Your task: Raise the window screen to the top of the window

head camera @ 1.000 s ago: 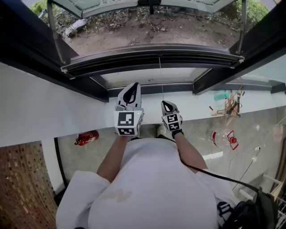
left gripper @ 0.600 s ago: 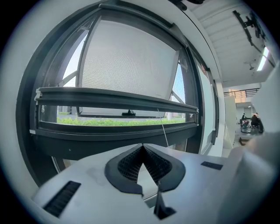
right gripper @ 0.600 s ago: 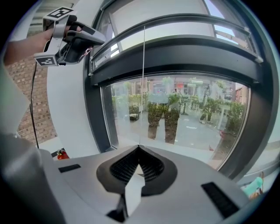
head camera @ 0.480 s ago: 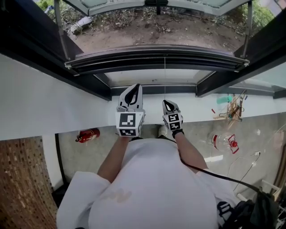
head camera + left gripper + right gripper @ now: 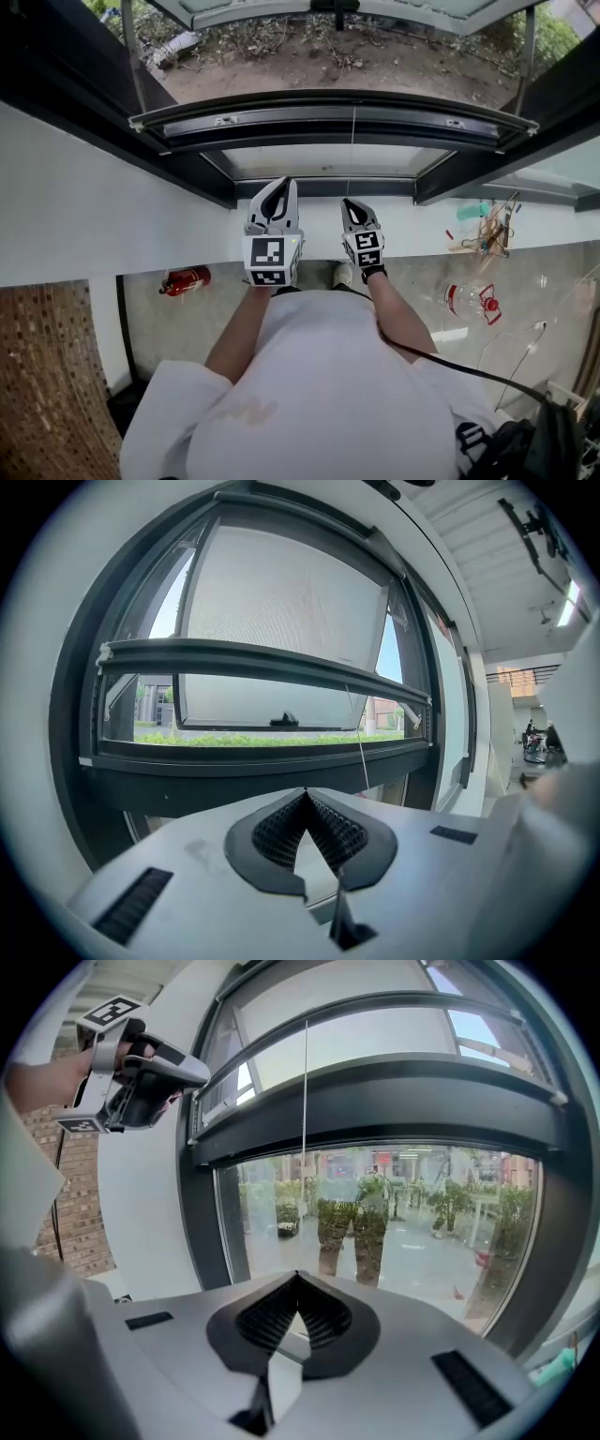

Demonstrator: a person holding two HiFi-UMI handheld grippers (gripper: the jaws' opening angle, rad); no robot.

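So: the step in hand is feeding the screen bar (image 5: 262, 660) upward on its cord (image 5: 305, 1129). The right gripper (image 5: 349, 208) has its jaws together and the cord runs straight down into the tips, so I read it as pinched there. The left gripper (image 5: 279, 187) is closed too, with nothing between the jaws. It sits just left of the right one, clear of the cord.

How to do it well, my take:
- Lift the right hand straight up along the cord line with no sideways drift, so the bar rides level at both ends and doesn't cock.
- Hold light tension on the cord. If the screen is spring-loaded, letting go early probably lets it snap up.
- A thin cord in a flat pinch can slip, so go slow and steady.
- The left hand is free to steady the bar if one end lags.

Position: the bar spans the window frame (image 5: 319, 187) in the lower part of the opening, with a clear strip of outdoor view under it. It sits above and beyond both grippers and touches neither; only the cord links it to the right one. Most of the travel to the top looks undone.
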